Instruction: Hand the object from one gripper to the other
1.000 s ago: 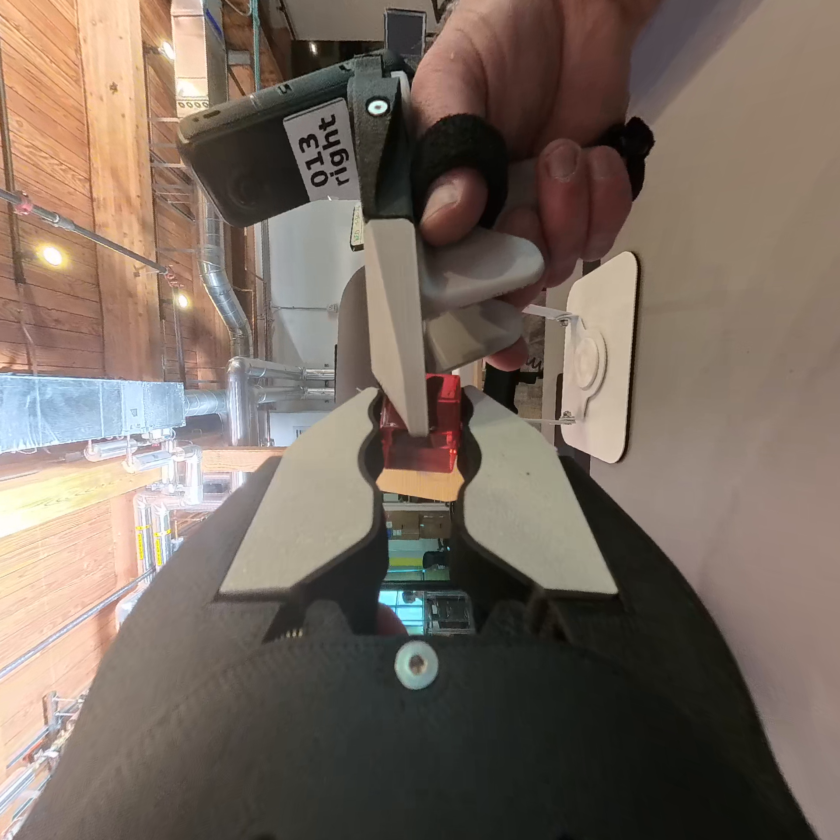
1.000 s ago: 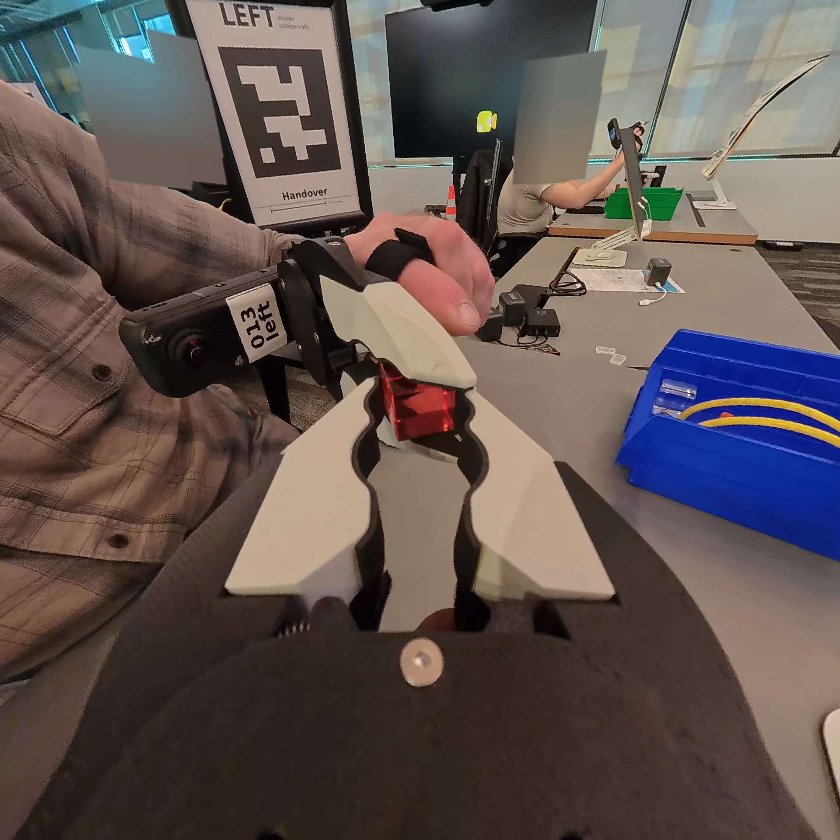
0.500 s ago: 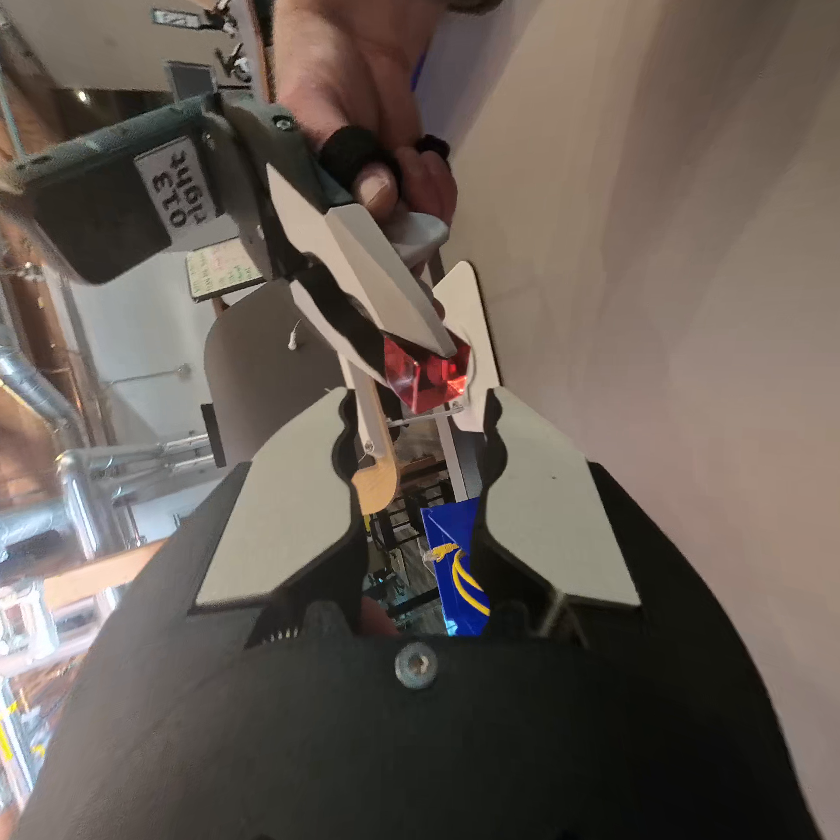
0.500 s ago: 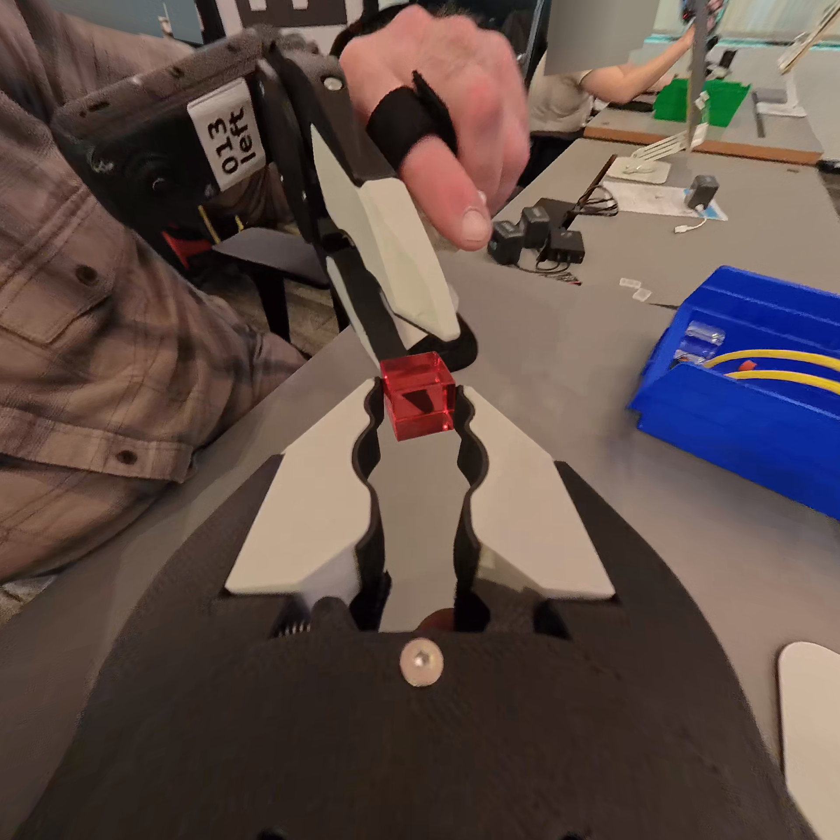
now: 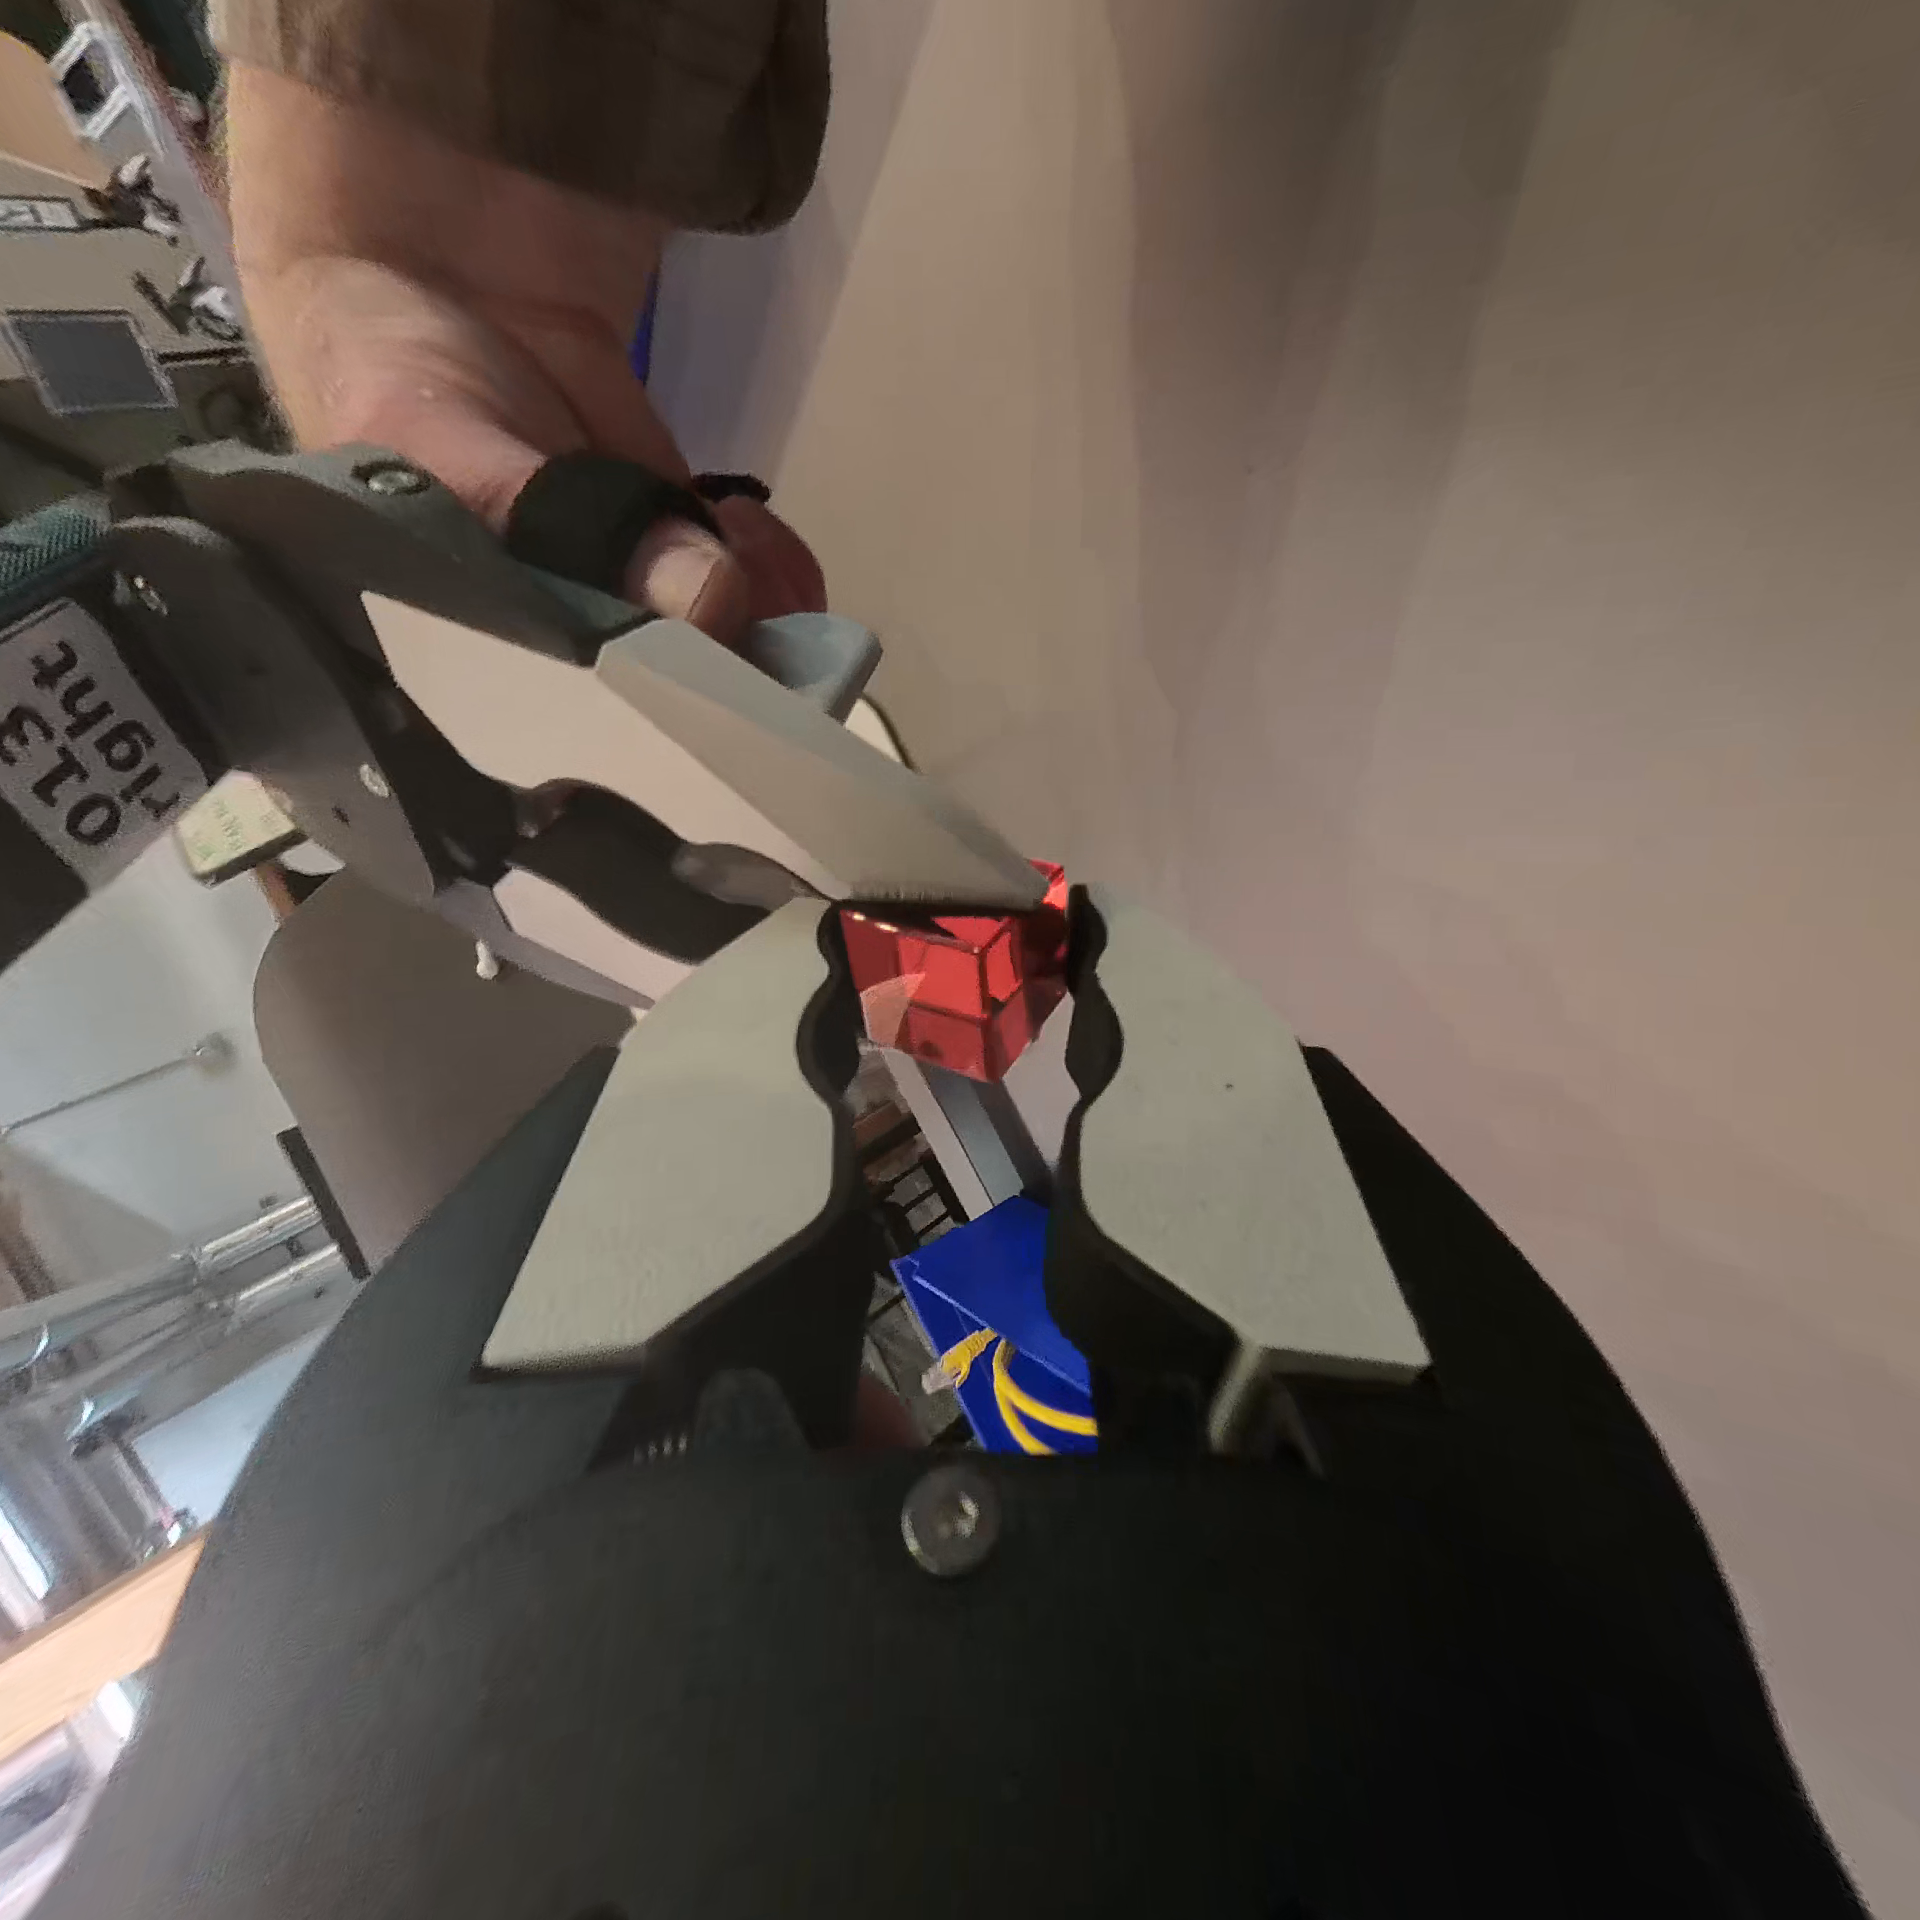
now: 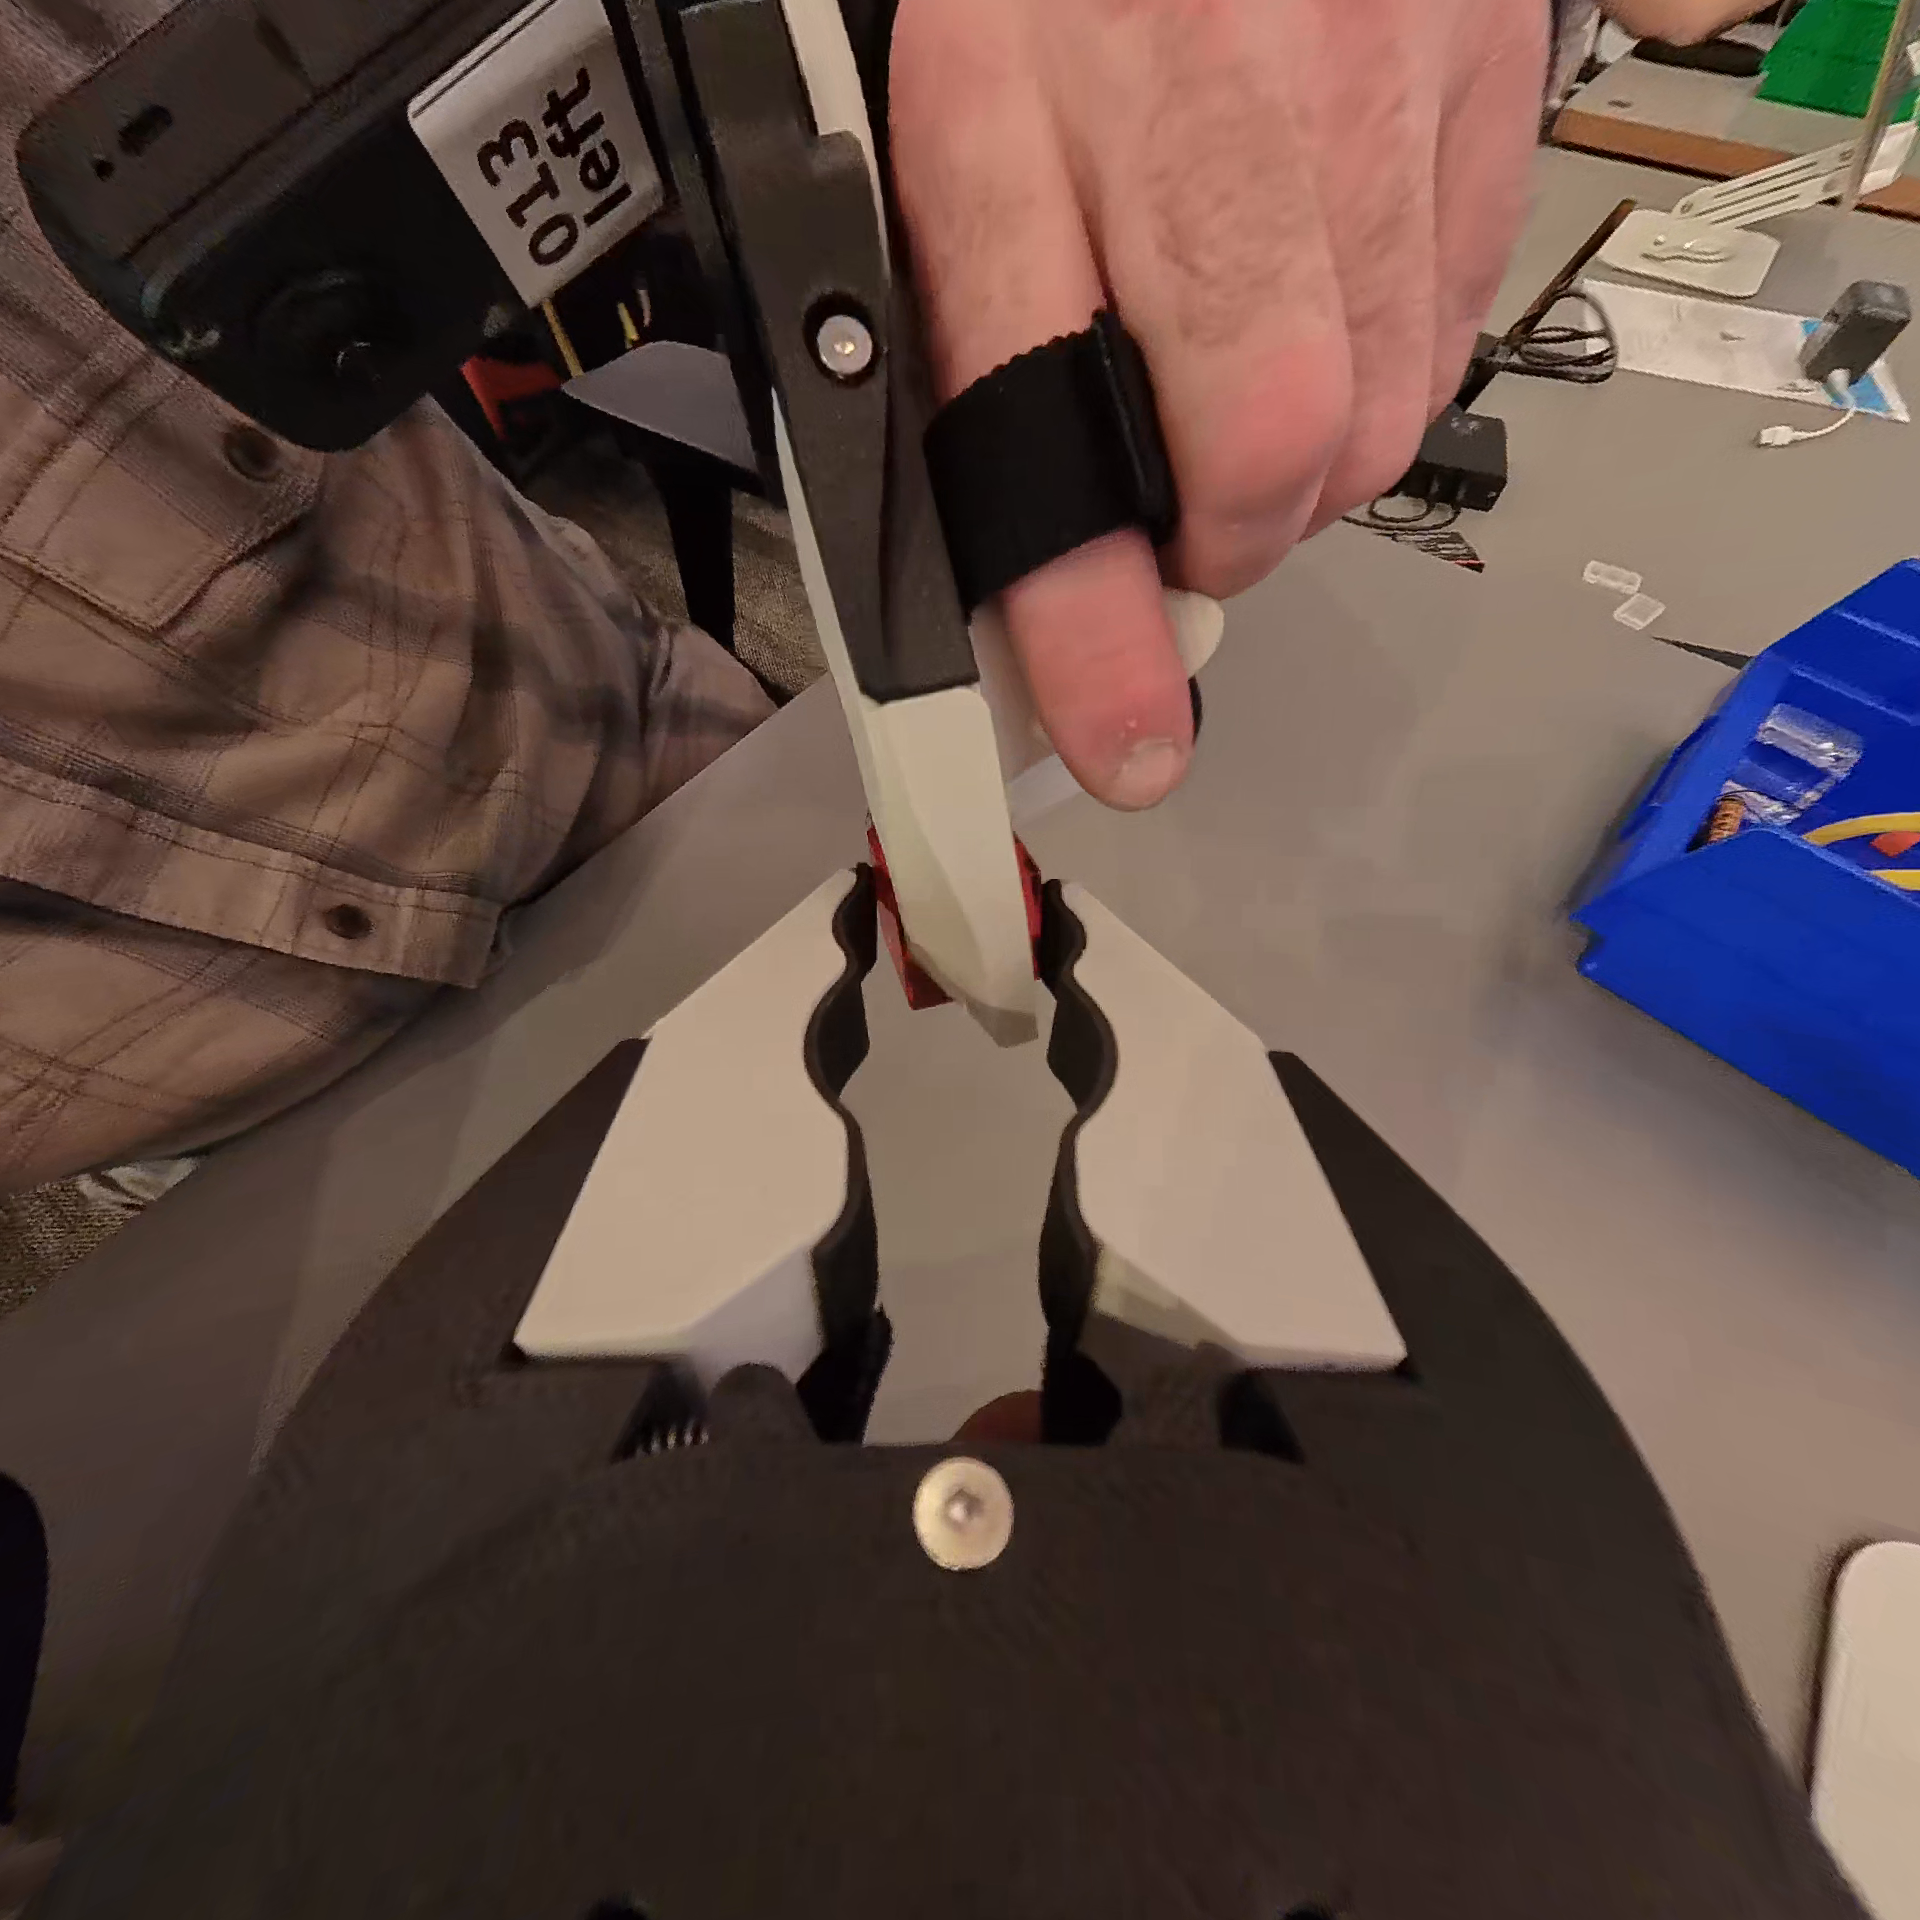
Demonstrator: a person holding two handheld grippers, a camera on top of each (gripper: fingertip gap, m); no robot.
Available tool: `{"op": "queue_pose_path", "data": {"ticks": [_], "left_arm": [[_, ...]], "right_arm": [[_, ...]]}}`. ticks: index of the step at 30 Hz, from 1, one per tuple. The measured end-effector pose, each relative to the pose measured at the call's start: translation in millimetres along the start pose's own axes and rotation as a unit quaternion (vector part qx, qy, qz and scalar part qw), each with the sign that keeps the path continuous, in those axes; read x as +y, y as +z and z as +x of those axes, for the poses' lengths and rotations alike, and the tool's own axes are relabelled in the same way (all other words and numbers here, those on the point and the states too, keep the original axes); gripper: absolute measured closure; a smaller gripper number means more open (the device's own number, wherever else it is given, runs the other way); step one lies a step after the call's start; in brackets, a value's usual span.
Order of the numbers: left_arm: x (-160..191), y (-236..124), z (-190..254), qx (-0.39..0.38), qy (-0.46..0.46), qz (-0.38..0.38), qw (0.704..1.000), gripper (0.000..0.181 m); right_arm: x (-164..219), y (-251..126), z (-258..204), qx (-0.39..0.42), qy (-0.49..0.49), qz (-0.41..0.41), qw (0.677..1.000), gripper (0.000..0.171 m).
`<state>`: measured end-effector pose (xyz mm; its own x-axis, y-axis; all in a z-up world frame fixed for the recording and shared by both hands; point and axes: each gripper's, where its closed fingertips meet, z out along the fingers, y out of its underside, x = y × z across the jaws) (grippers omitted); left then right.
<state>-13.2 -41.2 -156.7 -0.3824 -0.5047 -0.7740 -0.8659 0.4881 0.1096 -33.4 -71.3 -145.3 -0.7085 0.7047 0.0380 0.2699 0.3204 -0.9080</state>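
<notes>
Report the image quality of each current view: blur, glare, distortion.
Left wrist view: rolled sideways, wide-angle bent; hand and background motion-blurred, red cube sharp with bright reflections inside. Right wrist view: red cube mostly hidden behind a white finger; blue bin softly blurred, frame edges stretched, light even and without glare.

From the right wrist view the red cube (image 6: 902, 940) is mostly hidden behind the left gripper's (image 6: 961, 961) white finger — only slivers show. The blue bin (image 5: 1013, 1340) peeks between fingers in the left view — its contents cut off.
</notes>
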Motion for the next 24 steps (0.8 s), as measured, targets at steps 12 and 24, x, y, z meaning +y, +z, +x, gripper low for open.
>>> {"op": "queue_pose_path", "data": {"ticks": [12,24], "left_arm": [[72,-16,-59,-0.232,-0.159,-0.129,0.951,0.145],[107,-11,-59,-0.251,-0.103,-0.278,0.922,0.144]], "right_arm": [[-35,-43,73,0.219,0.008,0.118,0.969,0.120],[-40,-30,92,0.217,0.139,0.176,0.950,0.131]]}}
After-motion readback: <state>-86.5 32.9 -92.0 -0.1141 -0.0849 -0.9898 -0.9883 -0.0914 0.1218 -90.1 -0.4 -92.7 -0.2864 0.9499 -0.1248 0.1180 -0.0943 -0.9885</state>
